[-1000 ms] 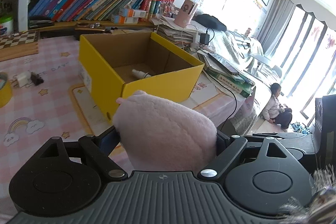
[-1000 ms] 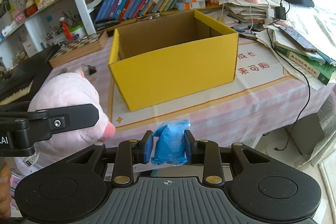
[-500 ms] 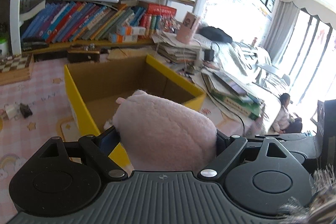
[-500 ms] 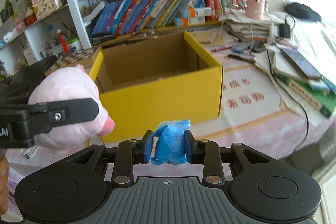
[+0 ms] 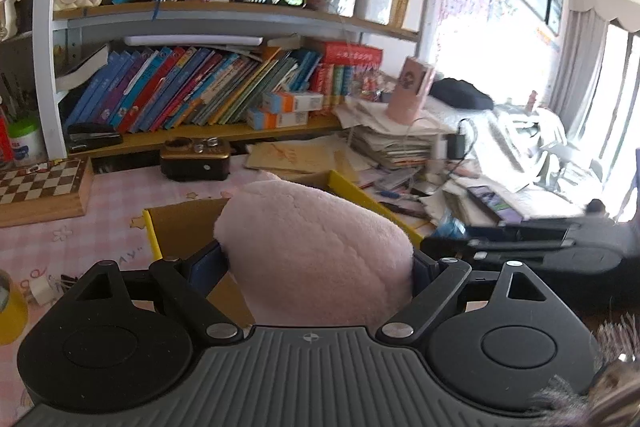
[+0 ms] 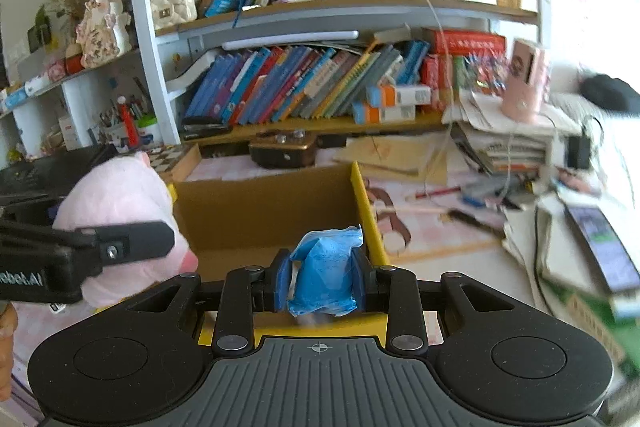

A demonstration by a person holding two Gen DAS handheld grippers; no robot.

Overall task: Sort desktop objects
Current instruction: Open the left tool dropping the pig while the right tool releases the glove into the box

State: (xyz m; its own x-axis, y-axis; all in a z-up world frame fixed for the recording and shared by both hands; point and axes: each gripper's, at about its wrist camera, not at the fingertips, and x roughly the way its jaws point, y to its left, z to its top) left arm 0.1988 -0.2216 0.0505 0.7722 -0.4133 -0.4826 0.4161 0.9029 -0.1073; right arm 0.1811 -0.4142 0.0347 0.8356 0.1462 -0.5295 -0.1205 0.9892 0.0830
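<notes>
Two things are being carried at once, both over the yellow box (image 6: pixel 366 211) that stands open on the pink checked surface (image 5: pixel 60 235).

Far left in the right wrist view, the left gripper (image 6: pixel 132 247) holds the pink plush toy (image 6: pixel 116 195) at the box's left wall. Its fingers stand wide and are clamped on the toy's body: in the left wrist view the plush (image 5: pixel 316 251) bulges between both pads and hides most of the box behind it. It looks soft and light, and will likely squash rather than slip. A hold across the thick middle, as now, seems safest; a pinch on an ear or the snout would probably let it swing.

Right of it, the box's brown inside faces the camera, and its floor is not visible from here.

Nearer the middle, the right gripper (image 6: pixel 322 277) has its fingers drawn close, clamped on a crumpled blue packet (image 6: pixel 326 273). The packet sits upright between the pads, its top poking above them, above the box's near edge toward the right wall. It looks thin, crinkly and light, perhaps slippery film, so a firm squeeze across its bulk seems right.

Further right lie stacked papers (image 6: pixel 508 143), pens and a phone (image 6: pixel 600 247), well apart from both grippers.
</notes>
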